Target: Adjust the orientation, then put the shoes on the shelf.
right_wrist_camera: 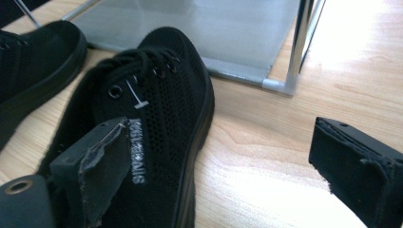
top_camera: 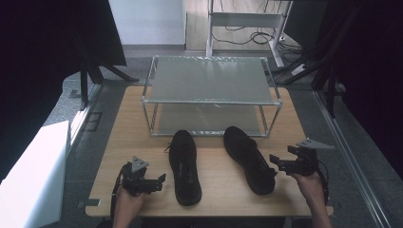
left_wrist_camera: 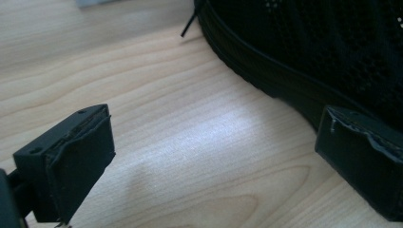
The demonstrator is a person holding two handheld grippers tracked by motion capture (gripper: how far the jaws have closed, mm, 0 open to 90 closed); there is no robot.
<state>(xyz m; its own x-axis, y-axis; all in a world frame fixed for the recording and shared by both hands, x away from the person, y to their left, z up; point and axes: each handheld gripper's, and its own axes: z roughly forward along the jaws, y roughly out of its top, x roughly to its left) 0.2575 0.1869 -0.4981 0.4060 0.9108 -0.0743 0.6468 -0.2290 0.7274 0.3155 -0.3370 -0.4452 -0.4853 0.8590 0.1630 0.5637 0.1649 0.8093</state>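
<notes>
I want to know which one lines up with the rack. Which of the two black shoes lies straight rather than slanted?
The left shoe, beside the left claw, points straight at the rack; the right shoe slants.

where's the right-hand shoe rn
In the high view the right shoe lies on the table, right of the other shoe, before the rack, beside the right gripper.

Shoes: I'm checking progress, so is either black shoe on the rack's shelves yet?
No, both the left shoe and the right shoe lie on the table in front of the rack.
</notes>
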